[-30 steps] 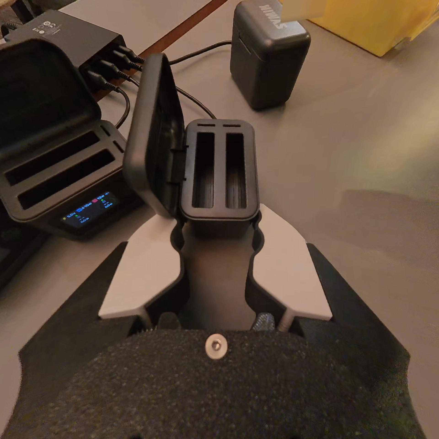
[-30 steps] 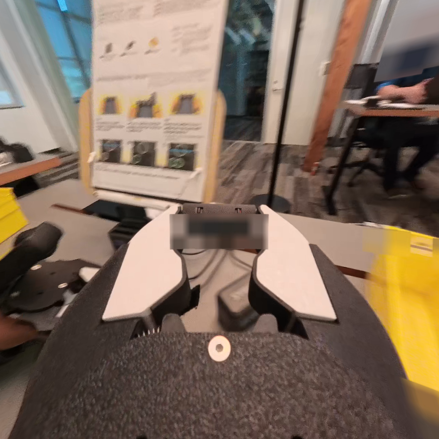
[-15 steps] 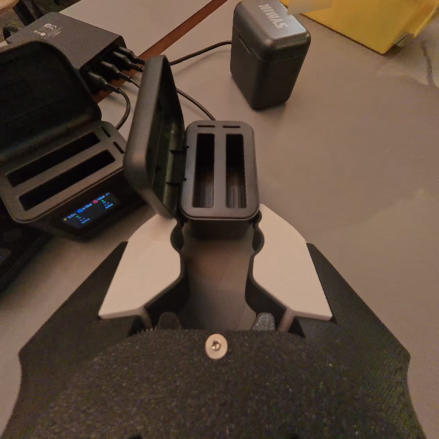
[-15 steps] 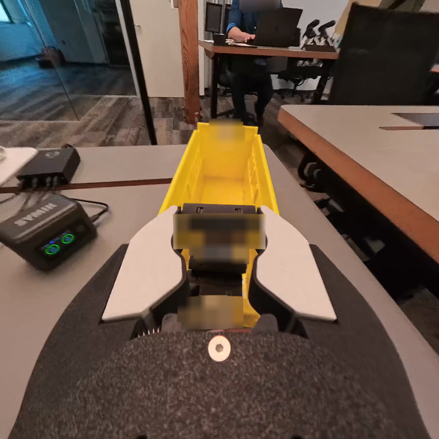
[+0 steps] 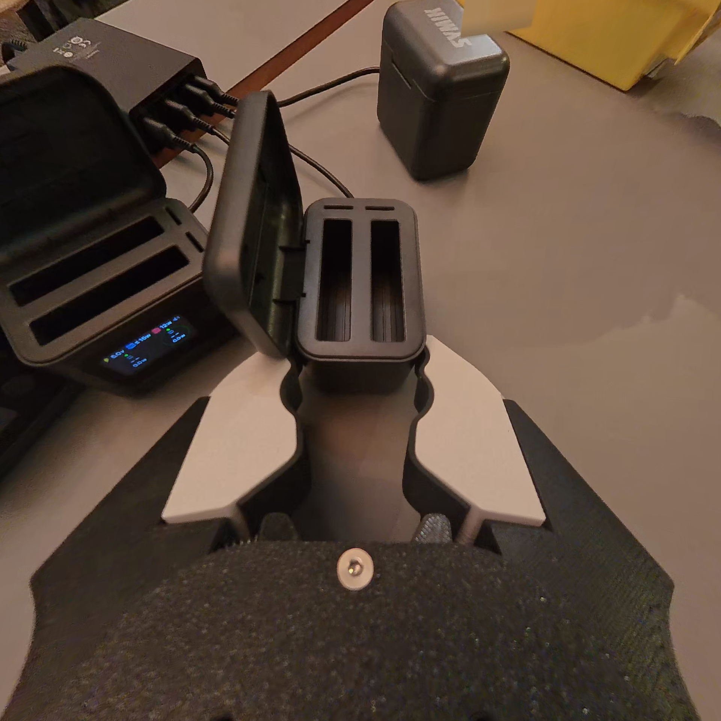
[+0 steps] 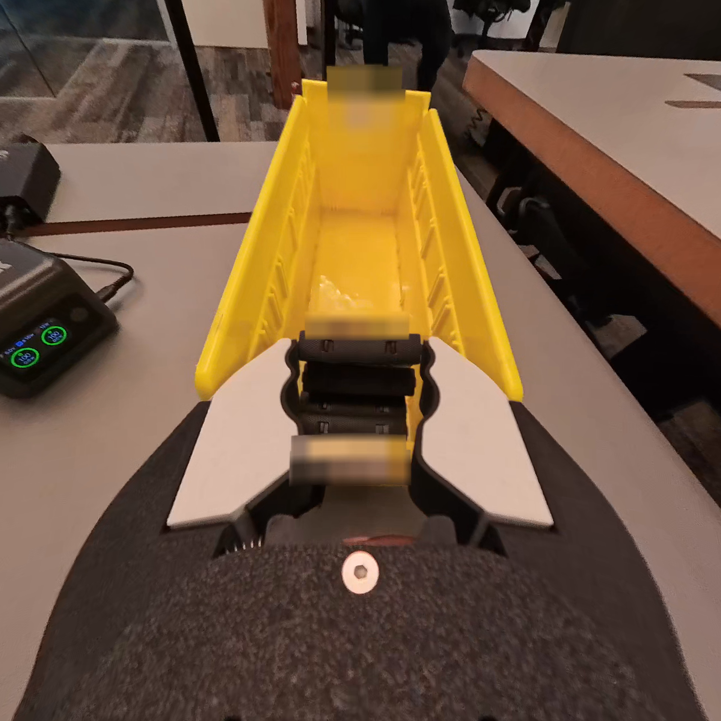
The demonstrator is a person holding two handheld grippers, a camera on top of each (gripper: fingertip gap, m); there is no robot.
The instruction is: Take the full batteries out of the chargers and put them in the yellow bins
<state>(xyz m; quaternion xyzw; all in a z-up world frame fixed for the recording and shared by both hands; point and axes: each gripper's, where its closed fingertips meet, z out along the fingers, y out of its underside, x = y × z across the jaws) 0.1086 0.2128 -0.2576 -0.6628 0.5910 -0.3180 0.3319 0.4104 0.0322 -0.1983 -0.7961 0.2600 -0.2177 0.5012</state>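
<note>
In the left wrist view my left gripper (image 5: 359, 353) is shut on the near end of a black charger (image 5: 361, 273). The charger's lid (image 5: 249, 226) stands open and both of its slots are empty. In the right wrist view my right gripper (image 6: 359, 347) is shut on a black battery (image 6: 359, 350), gripped by its ends. It holds the battery over the near end of the yellow bin (image 6: 265, 242). More black batteries (image 6: 357, 419) lie in the bin just below the held one.
A second open charger (image 5: 97, 281) with a lit screen sits to the left. A closed charger (image 5: 441, 89) stands by the bin's corner (image 5: 585, 35) and also shows in the right wrist view (image 6: 43, 324) with green rings lit. A black power hub (image 5: 105, 58) feeds cables. Another table (image 6: 604, 117) is to the right. My hands' fingertips stand some 35 centimetres from each other. The black power hub (image 5: 105, 58) is about 25 centimetres from my left fingertips and 35 centimetres from my right.
My right gripper has swung with the battery from facing a poster to over the yellow bin, then lower towards the bin. My left gripper has kept still on the charger.
</note>
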